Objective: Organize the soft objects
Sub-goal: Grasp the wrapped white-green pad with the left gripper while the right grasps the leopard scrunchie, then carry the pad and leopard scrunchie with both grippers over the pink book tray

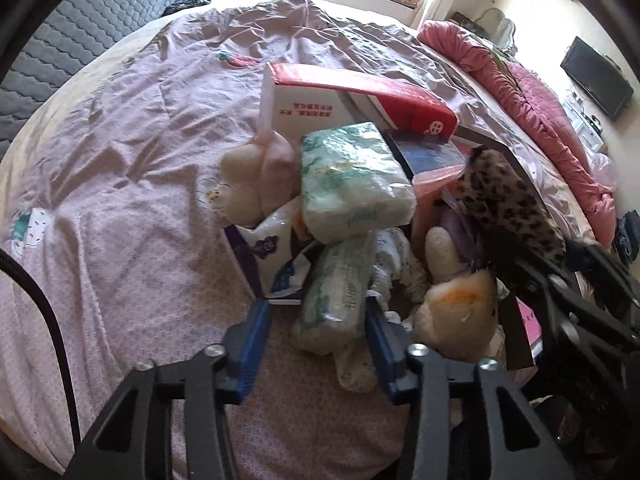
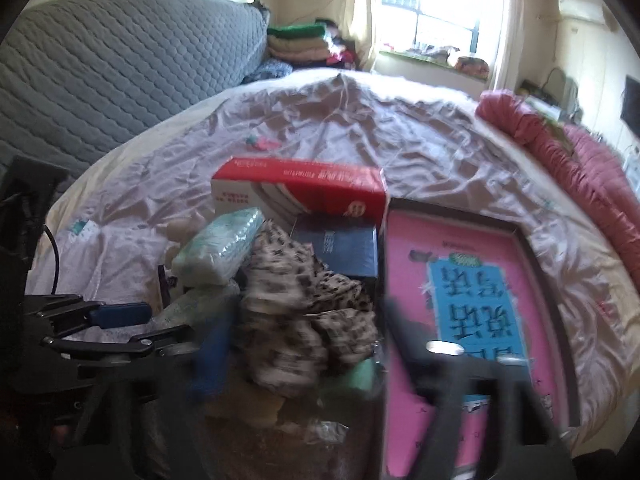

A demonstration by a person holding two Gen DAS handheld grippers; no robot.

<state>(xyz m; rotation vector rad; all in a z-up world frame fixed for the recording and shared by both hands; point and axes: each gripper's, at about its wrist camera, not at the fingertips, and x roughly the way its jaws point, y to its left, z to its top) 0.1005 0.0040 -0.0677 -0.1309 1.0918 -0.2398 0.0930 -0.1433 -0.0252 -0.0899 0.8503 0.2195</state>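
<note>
Bed: pale pink sheet (image 1: 132, 168) spreads across the left wrist view, creased, with a heap of soft things and boxes at its middle.
Left gripper: left gripper (image 1: 318, 320) enters from 6 o'clock; its blue fingers (image 1: 256, 332) flank the lower wrapped tissue pack (image 1: 340, 292), both pads against the pack's sides, so it grips that pack.
Second pack: another green-printed tissue pack (image 1: 354, 184) lies just above the held one, toward 12 o'clock, tilted.
Plush toys: cream plush toy (image 1: 256, 176) sits at 9 o'clock of the upper pack; a cream and orange plush toy (image 1: 460, 308) lies at 3 o'clock of the held pack, touching the finger there.
Right gripper: right gripper (image 2: 296, 344) is blurred in its own view; leopard-print cloth (image 2: 304, 312) fills the space between its fingers. In the left wrist view the same cloth (image 1: 508, 200) hangs bunched from its tip, so it is clamped on the cloth.
Boxes: red and white box (image 1: 360, 100) stands at 12 o'clock of the heap.
Pink book: pink book (image 2: 472, 300) with a blue panel lies at 3 o'clock of the cloth.
Bedding: red quilt (image 1: 540, 112) runs along the bed edge at 2 o'clock.
</note>
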